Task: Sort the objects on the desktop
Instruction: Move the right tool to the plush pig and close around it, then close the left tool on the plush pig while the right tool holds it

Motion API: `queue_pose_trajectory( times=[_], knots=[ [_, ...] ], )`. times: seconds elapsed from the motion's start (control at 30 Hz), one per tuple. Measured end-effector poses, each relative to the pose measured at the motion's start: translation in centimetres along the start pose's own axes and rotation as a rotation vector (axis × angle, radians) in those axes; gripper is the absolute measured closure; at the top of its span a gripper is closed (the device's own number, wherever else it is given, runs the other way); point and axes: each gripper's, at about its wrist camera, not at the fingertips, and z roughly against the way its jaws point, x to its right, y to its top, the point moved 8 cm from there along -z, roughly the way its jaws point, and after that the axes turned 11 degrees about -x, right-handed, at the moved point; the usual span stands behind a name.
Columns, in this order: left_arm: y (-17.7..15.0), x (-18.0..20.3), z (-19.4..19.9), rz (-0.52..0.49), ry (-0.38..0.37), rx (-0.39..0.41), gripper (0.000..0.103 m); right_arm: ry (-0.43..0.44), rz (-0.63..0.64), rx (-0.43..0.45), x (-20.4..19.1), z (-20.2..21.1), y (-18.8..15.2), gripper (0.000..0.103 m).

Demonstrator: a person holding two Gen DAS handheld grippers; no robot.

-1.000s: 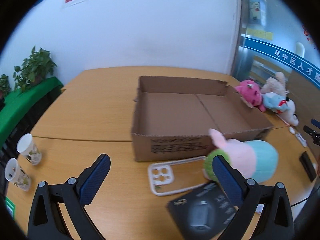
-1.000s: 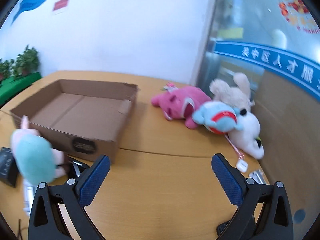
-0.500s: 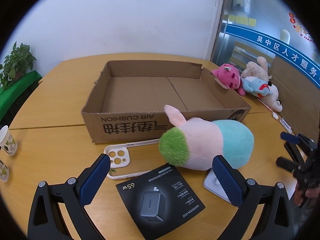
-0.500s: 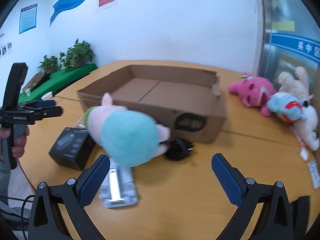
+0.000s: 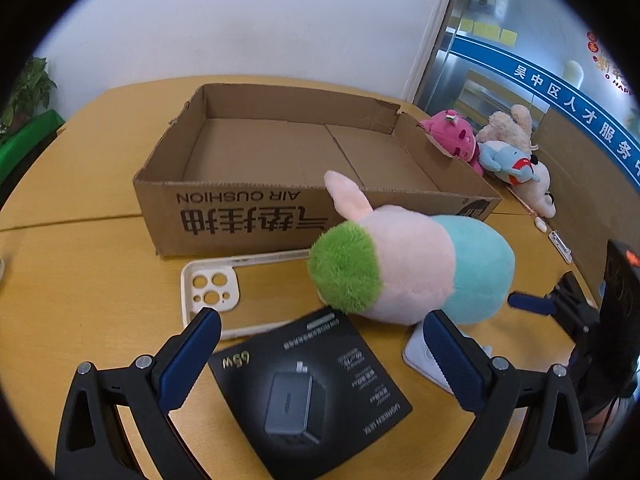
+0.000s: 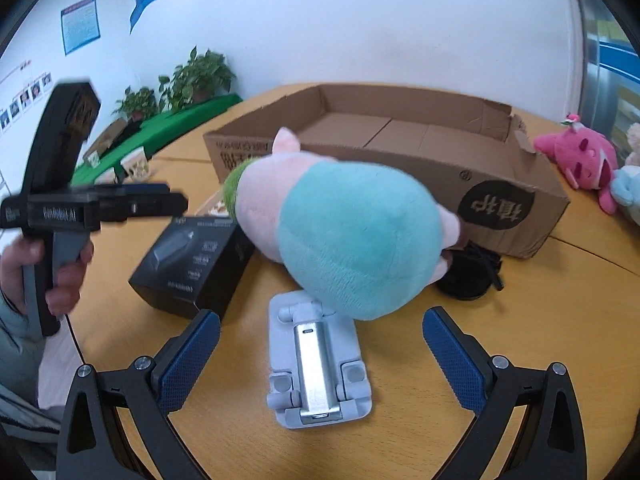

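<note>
Now | both grippers wide, empty: left gripper (image 5: 320, 346), right gripper (image 6: 321, 340) | one cardboard box (image 5: 240, 216)

The left wrist view looks from low over the near edge of the table (image 5: 80, 248), forward and slightly down past its own spread fingers, close above a black box (image 5: 308, 388). The right wrist view looks from the table's right side, also low and close, over a white stand (image 6: 316, 364). Both share the plush toy (image 5: 408, 268), the cardboard box (image 6: 400, 140), and each sees the other gripper.
</note>
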Motion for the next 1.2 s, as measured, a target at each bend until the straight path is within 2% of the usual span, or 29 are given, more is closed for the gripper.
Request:
queue_pose_trajectory(
  times=[0.17, 0.3, 0.4, 0.5, 0.53, 0.57, 0.6, 0.63, 0.73, 0.83, 0.9, 0.97, 1.0, 1.13, 1.2],
  knots=[
    [1.6, 1.4, -2.0, -0.033, -0.062, -0.035, 0.002, -0.084, 0.051, -0.045, -0.4, -1.9, -1.0, 0.001],
    [2.9, 1.6, -3.8, -0.055, -0.075, -0.062, 0.002, -0.032, -0.036, 0.003, 1.5, -0.6, -0.2, 0.001],
    [3.4, 1.1, -4.8, -0.017, -0.131, -0.077, 0.001, -0.042, -0.102, 0.032, 3.6, -0.1, 1.1, 0.001],
    [3.3, 1.0, -4.9, -0.010, -0.166, -0.085, 0.001, -0.007, -0.134, 0.051, 4.5, -0.3, 2.9, 0.001],
    [3.3, 1.2, -4.9, -0.019, -0.168, -0.083, 0.003, 0.011, -0.138, 0.058, 4.6, -0.5, 3.5, 0.001],
    [3.3, 1.4, -4.8, -0.033, -0.184, -0.081, 0.010, 0.030, -0.139, 0.064, 4.5, -0.8, 4.2, 0.001],
    [3.3, 1.8, -4.7, -0.044, -0.211, -0.082, 0.015, 0.050, -0.139, 0.066, 4.4, -1.0, 4.6, 0.009],
    [3.3, 2.3, -4.7, -0.056, -0.249, -0.088, 0.025, 0.061, -0.140, 0.058, 4.2, -1.5, 4.9, 0.014],
    [3.0, 2.7, -4.4, -0.084, -0.233, -0.083, 0.025, 0.052, -0.136, 0.064, 4.0, -1.7, 5.4, 0.014],
    [2.3, 4.4, -3.7, -0.107, -0.289, -0.087, 0.025, 0.107, -0.144, 0.087, 3.9, -0.2, 4.6, 0.013],
    [2.0, 5.9, -2.9, -0.133, -0.325, -0.083, 0.025, 0.101, -0.145, 0.108, 4.1, 1.5, 3.8, 0.011],
    [1.5, 7.9, -2.1, -0.162, -0.359, -0.084, 0.025, 0.092, -0.149, 0.131, 4.4, 3.4, 2.8, 0.005],
    [1.3, 8.8, -2.1, -0.164, -0.370, -0.096, 0.025, 0.088, -0.156, 0.140, 4.7, 4.3, 2.4, 0.000],
    [0.2, 11.2, -4.3, -0.182, -0.391, -0.185, 0.026, 0.022, -0.201, 0.138, 7.3, 5.8, 0.3, 0.000],
    [0.0, 11.5, -5.2, -0.166, -0.396, -0.215, 0.027, 0.028, -0.254, 0.110, 9.0, 5.5, -0.9, 0.000]
  ],
)
